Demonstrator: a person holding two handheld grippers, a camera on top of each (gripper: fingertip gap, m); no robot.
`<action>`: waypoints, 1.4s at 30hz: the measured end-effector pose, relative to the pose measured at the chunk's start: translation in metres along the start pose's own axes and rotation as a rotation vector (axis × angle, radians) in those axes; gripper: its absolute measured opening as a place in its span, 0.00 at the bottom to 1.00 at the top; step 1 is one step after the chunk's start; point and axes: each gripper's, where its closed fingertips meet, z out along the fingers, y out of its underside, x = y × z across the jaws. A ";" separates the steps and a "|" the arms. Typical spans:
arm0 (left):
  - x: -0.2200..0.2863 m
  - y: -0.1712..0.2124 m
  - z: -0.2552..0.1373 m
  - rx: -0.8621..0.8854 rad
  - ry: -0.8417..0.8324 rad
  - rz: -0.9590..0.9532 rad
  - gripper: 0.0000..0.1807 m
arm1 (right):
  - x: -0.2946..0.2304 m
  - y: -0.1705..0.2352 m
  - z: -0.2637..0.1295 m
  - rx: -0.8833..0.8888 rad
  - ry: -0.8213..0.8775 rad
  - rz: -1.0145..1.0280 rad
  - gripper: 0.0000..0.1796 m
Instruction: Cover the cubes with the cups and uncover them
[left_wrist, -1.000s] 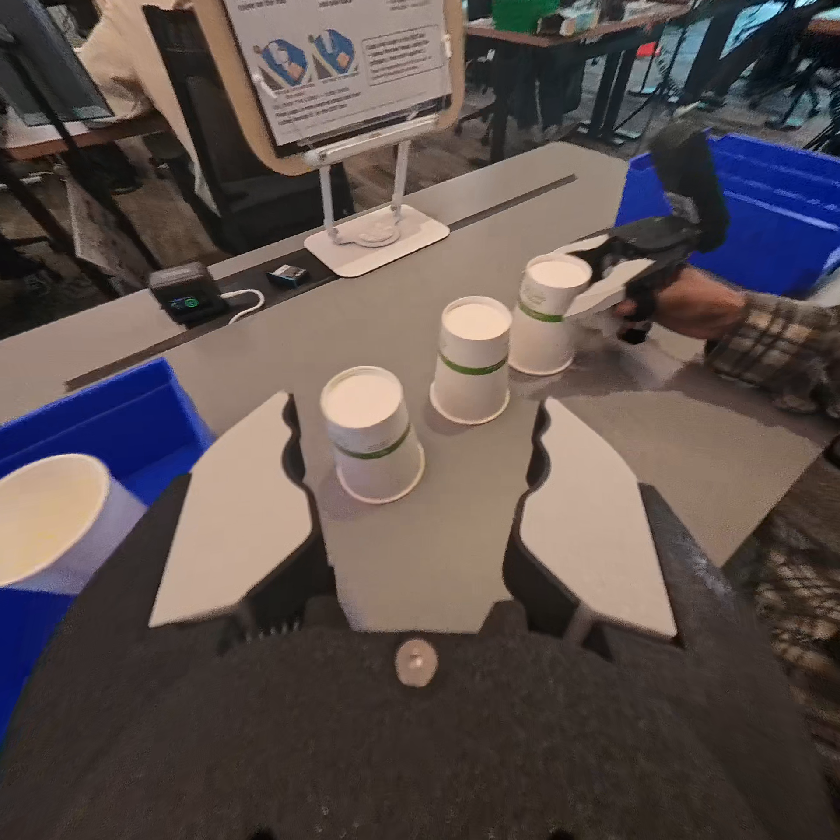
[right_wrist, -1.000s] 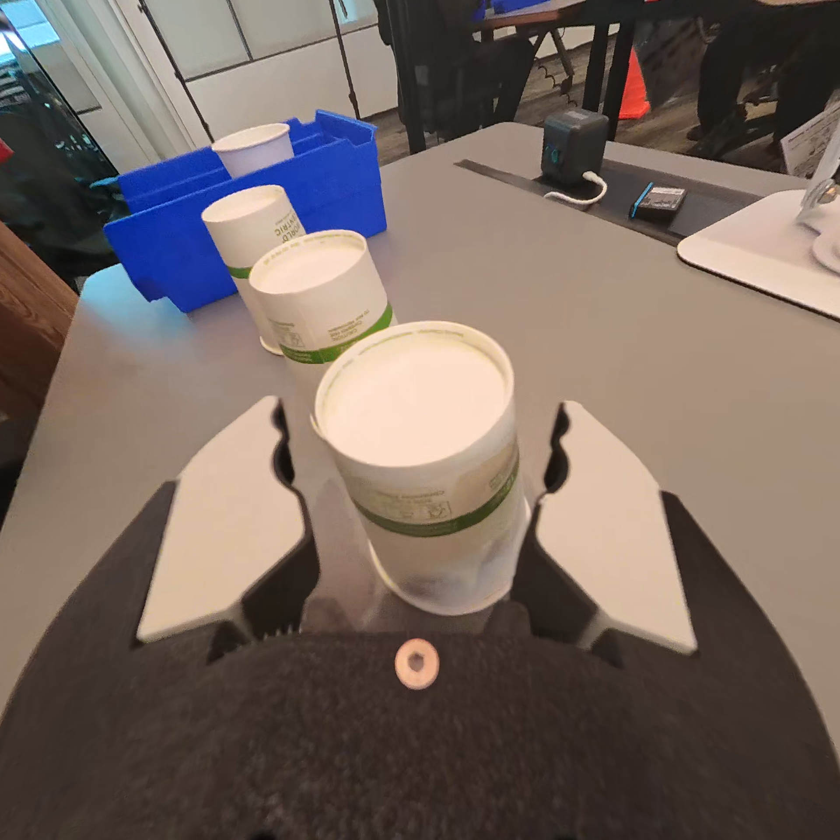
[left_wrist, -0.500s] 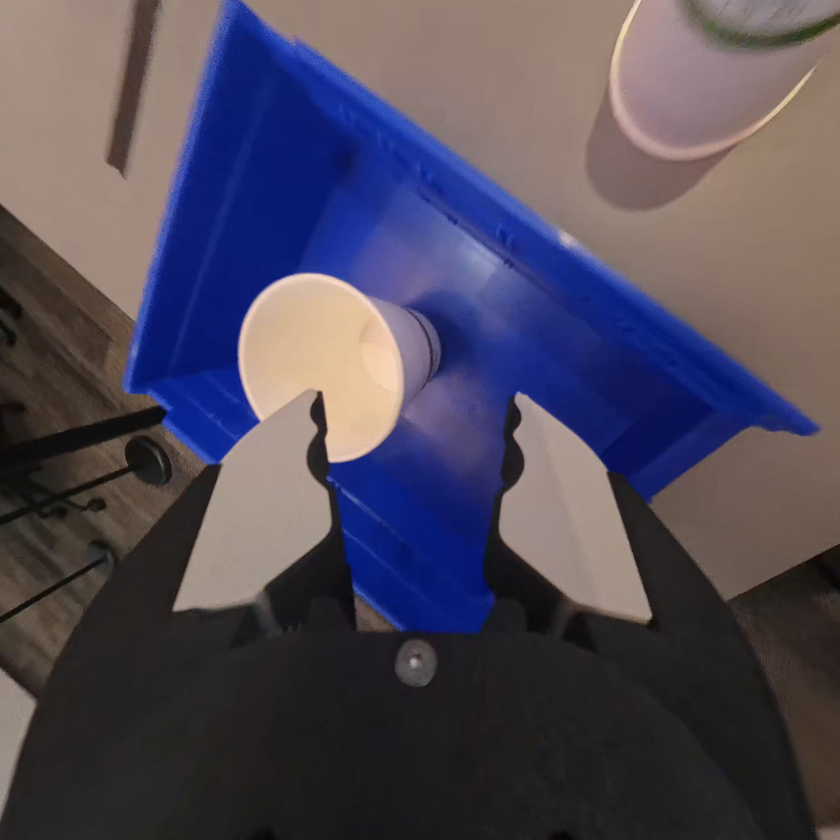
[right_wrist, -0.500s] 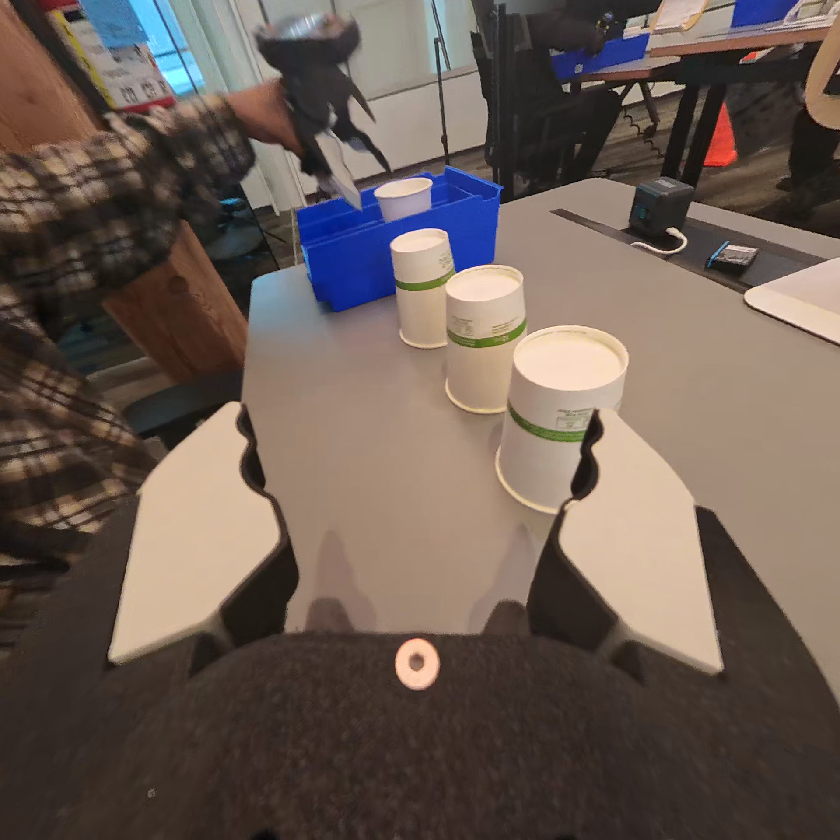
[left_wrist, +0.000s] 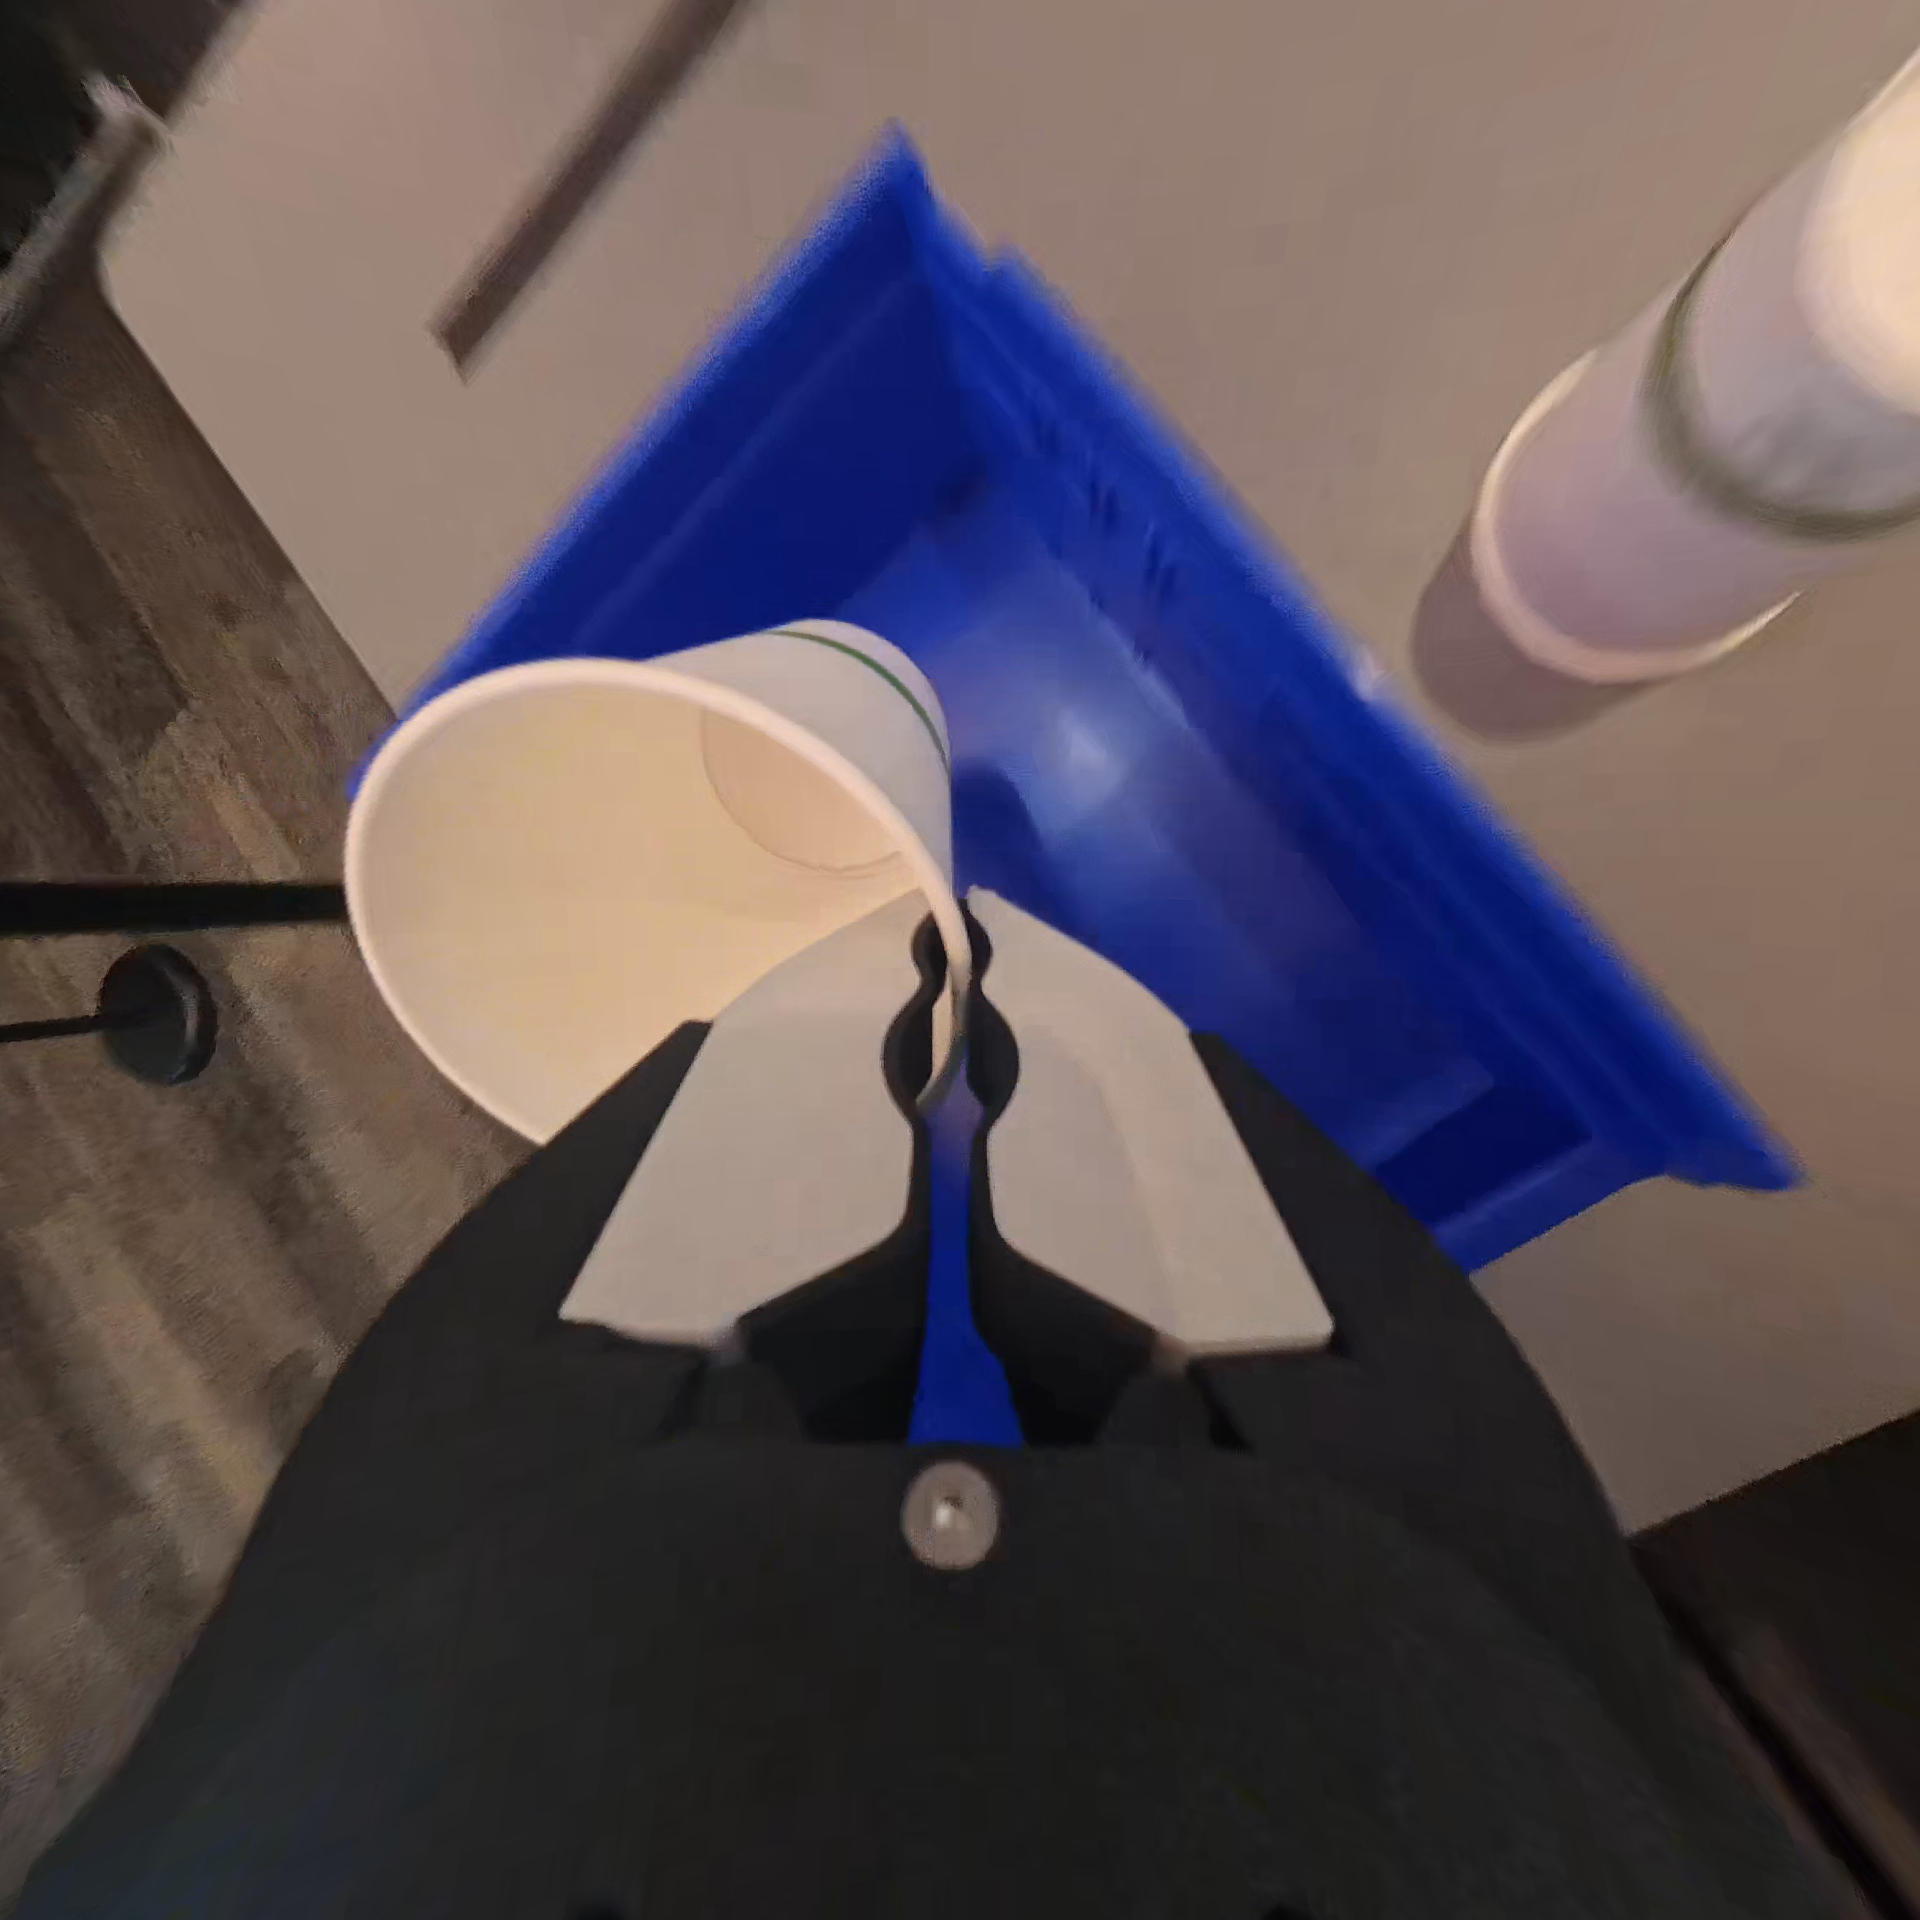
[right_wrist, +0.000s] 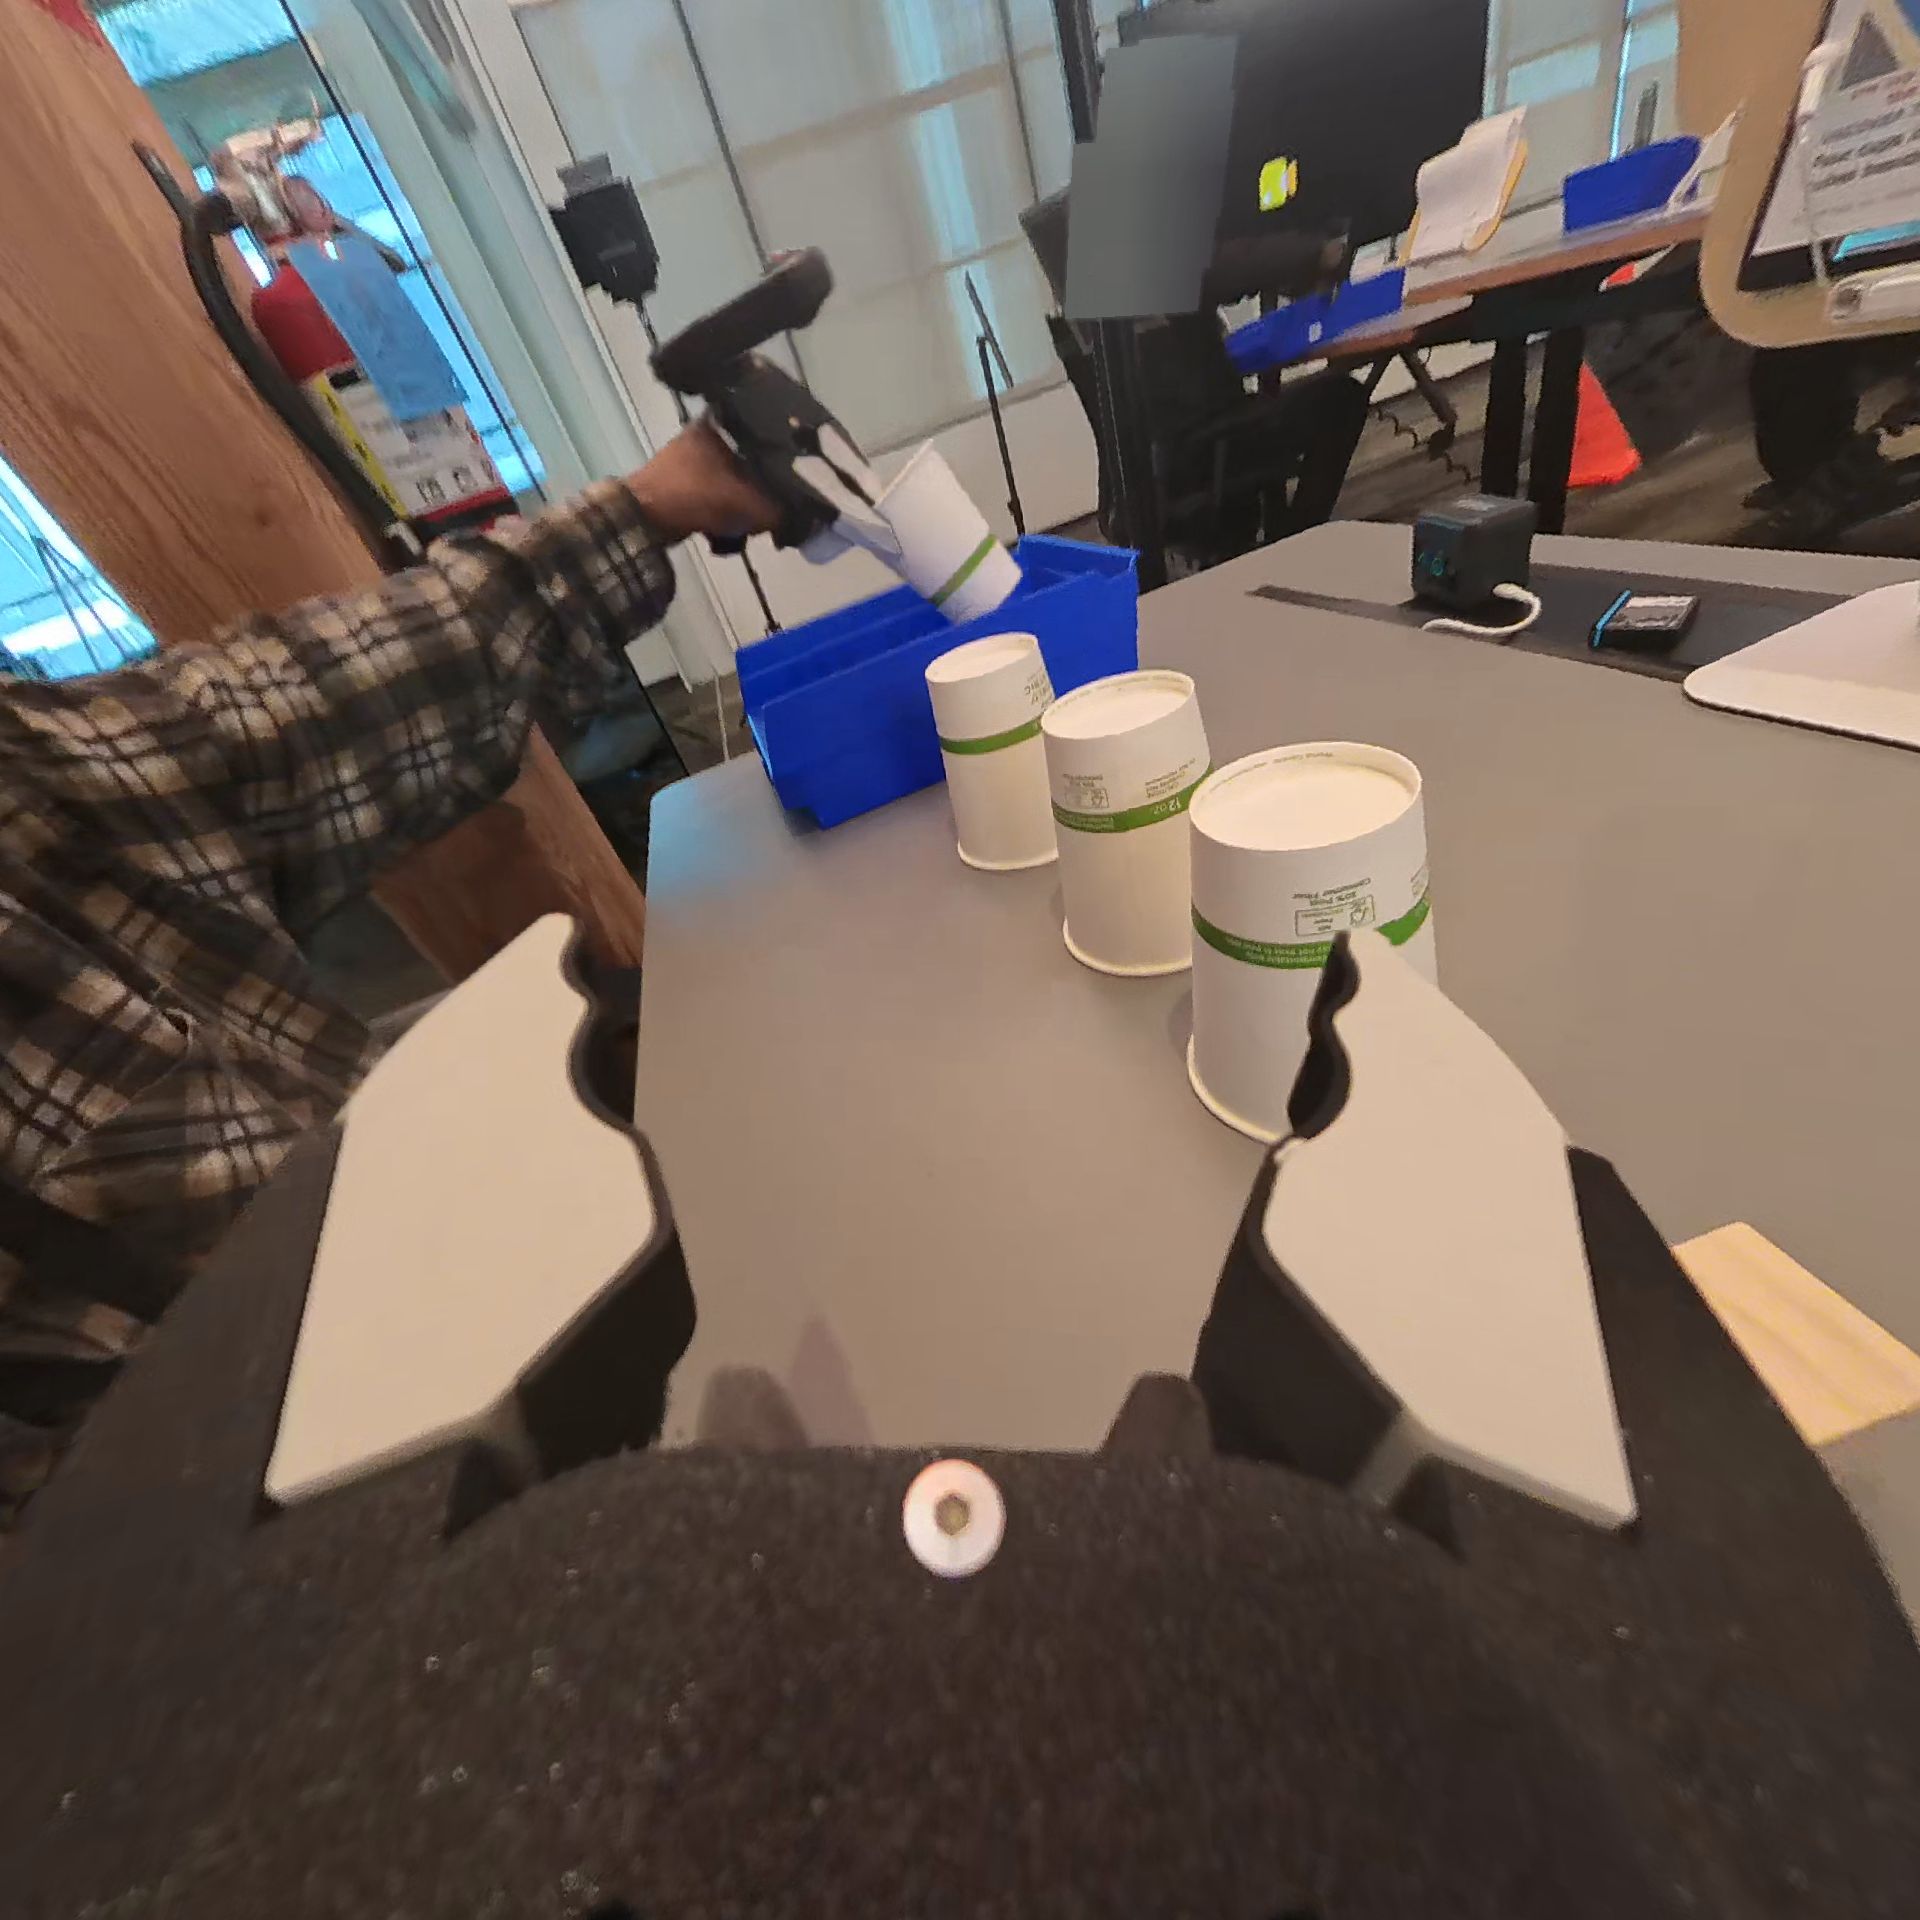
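Pinched by its thin rim in the closed left hand-held gripper (left_wrist: 951, 971), tilted paper cup (left_wrist: 644, 852) above blue bin (left_wrist: 1195, 831), liable to crumple or slip; right hand-held gripper (right_wrist: 956, 1039) wide open, empty, beside three inverted cups (right_wrist: 1122, 821) on desk (right_wrist: 883, 1039).

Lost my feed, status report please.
Left gripper shut on fourth cup's rim, above blue bin. Right gripper open, empty. Three cups inverted on table. Nothing obstructing.

Three upturned white green-banded cups (right_wrist: 1307, 935) in a row; a fourth cup (left_wrist: 644, 873) tilted, rim pinched
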 end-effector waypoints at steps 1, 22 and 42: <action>0.004 -0.017 -0.014 0.092 0.005 -0.031 0.00 | 0.001 -0.003 -0.001 0.028 0.002 0.013 0.70; 0.376 -0.291 -0.126 1.305 1.024 -0.240 0.00 | 0.015 -0.095 0.001 0.600 0.013 0.315 0.73; 0.417 -0.234 -0.047 0.979 0.910 -0.200 0.32 | 0.070 -0.106 -0.042 0.277 0.251 -0.044 0.53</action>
